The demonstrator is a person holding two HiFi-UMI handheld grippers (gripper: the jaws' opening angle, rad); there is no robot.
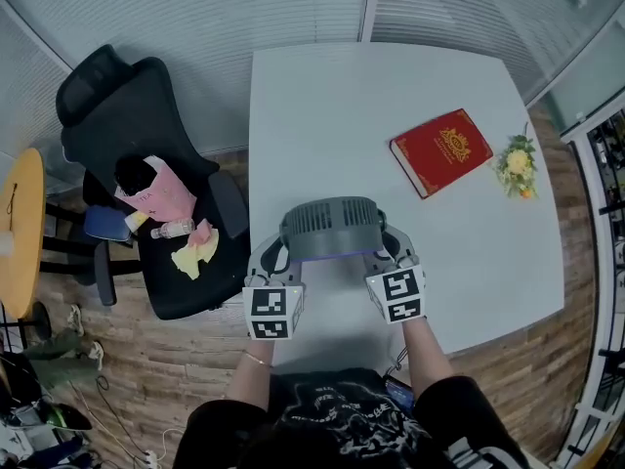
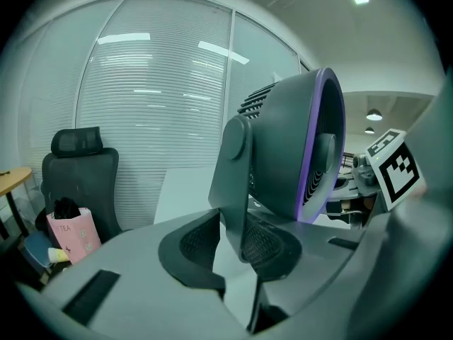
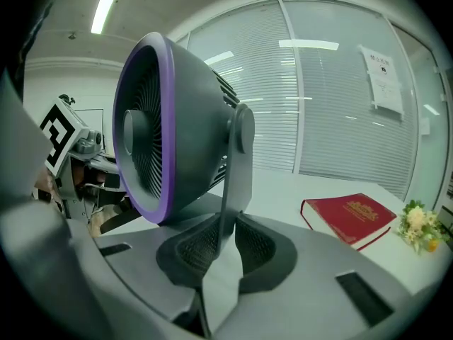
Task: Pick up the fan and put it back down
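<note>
Fan (image 1: 330,228): grey housing with a purple front ring, held between the two grippers over the near half of the white bench (image 1: 322,96). The rear grille faces up toward the head camera. We cannot tell from the head view whether its underside touches the bench.

Left hand-held gripper (image 2: 233,250): jaws nearly together, clamped on the fan's left upright (image 2: 237,183), a thin grey arm that stands between the ribbed pads. It grips nothing else.

Right hand-held gripper (image 3: 223,250): jaws drawn in just as narrowly, pads pressed on the right upright (image 3: 237,176). The purple ring sits to the left of the jaws in this view.

We note that both marker cubes show at the near edge of the bench, one on either side of the fan.

On the bench beyond the fan, toward the far right: a red book (image 1: 441,151) lying flat, with a small bunch of yellow flowers (image 1: 517,165) just beside it. Both are well apart from the fan.

Left of the bench: a black office chair (image 1: 146,115) with a pink bag (image 1: 161,191) on its seat
</note>
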